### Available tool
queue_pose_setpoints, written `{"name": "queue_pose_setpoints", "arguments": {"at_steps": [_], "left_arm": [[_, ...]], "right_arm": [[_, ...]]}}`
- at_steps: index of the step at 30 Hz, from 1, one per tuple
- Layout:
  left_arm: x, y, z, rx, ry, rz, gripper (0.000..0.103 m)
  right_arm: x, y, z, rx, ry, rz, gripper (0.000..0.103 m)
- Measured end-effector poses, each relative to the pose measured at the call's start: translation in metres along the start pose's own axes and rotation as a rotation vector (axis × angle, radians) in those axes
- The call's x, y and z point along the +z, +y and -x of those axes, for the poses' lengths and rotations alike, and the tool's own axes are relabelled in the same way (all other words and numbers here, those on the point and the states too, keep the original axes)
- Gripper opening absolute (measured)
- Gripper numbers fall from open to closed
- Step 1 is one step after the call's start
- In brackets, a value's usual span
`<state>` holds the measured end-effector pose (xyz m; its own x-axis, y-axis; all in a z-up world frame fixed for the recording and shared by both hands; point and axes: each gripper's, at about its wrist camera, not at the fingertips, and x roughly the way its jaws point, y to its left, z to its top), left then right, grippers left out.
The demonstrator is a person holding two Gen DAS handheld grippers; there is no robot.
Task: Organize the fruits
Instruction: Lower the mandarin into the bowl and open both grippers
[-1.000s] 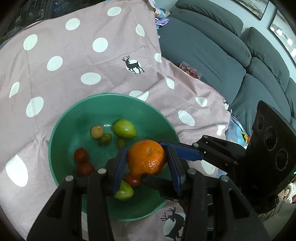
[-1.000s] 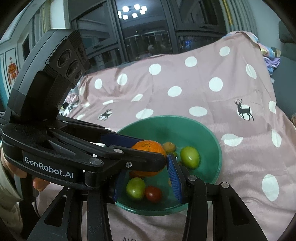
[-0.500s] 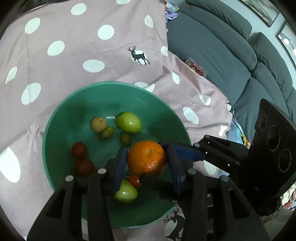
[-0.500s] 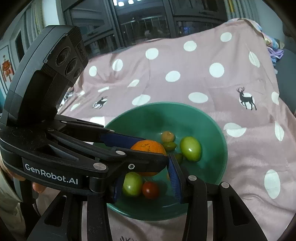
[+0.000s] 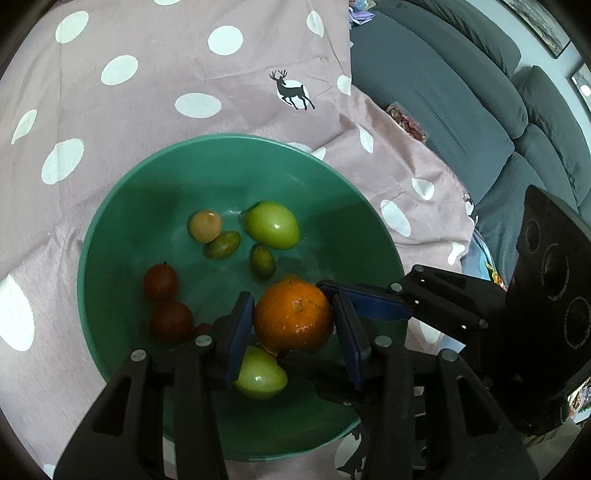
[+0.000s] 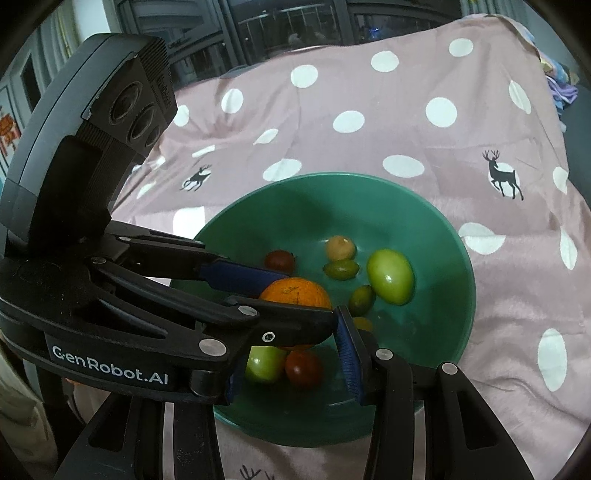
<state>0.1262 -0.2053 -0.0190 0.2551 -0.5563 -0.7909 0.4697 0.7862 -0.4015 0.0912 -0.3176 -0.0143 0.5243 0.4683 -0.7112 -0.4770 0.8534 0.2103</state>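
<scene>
My left gripper [image 5: 293, 332] is shut on an orange [image 5: 293, 320] and holds it low inside a green bowl [image 5: 110, 229]. The bowl holds green tomatoes [image 5: 271, 225], red tomatoes [image 5: 160, 282], small green fruits [image 5: 222, 244] and a yellowish fruit [image 5: 205, 226]. In the right wrist view the left gripper [image 6: 291, 295] crosses from the left with the orange [image 6: 293, 291] over the bowl [image 6: 458, 266]. My right gripper [image 6: 291, 365] is open and empty at the bowl's near rim, just behind the left gripper's fingers.
The bowl sits on a pink blanket [image 5: 147, 92] with white dots and deer prints. A grey sofa [image 5: 461, 96] lies to the right in the left wrist view. Dark windows [image 6: 295, 26] stand behind the blanket in the right wrist view.
My left gripper has moved forward and down with the orange, deeper into the bowl. The right gripper has followed closer to the bowl and stays open.
</scene>
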Motion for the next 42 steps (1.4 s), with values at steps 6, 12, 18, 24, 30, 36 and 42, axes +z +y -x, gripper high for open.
{"name": "queue_pose_setpoints", "arguments": {"at_steps": [6, 12, 18, 24, 30, 36, 42], "left_arm": [[-0.001, 0.002, -0.002, 0.003, 0.008, 0.007, 0.044], [-0.001, 0.002, -0.004, 0.013, 0.012, 0.012, 0.045], [0.000, 0.002, -0.003, 0.025, 0.011, 0.009, 0.043], [-0.001, 0.002, -0.003, 0.056, 0.006, 0.008, 0.048], [-0.002, 0.002, 0.005, 0.092, -0.017, 0.006, 0.073], [-0.003, 0.003, 0.007, 0.107, -0.028, 0.009, 0.085], [-0.003, -0.001, 0.012, 0.119, -0.050, 0.006, 0.091]], "right_arm": [[0.000, 0.001, -0.001, -0.012, 0.018, 0.010, 0.046], [0.000, 0.002, -0.001, -0.018, 0.025, 0.012, 0.046], [0.000, 0.002, 0.000, -0.014, 0.024, 0.010, 0.046], [-0.001, 0.004, 0.001, -0.020, 0.025, 0.006, 0.046], [-0.001, 0.002, 0.004, -0.035, 0.015, 0.001, 0.046], [-0.001, 0.001, 0.007, -0.049, 0.014, -0.014, 0.051], [-0.002, -0.003, 0.011, -0.072, 0.009, -0.031, 0.056]]}}
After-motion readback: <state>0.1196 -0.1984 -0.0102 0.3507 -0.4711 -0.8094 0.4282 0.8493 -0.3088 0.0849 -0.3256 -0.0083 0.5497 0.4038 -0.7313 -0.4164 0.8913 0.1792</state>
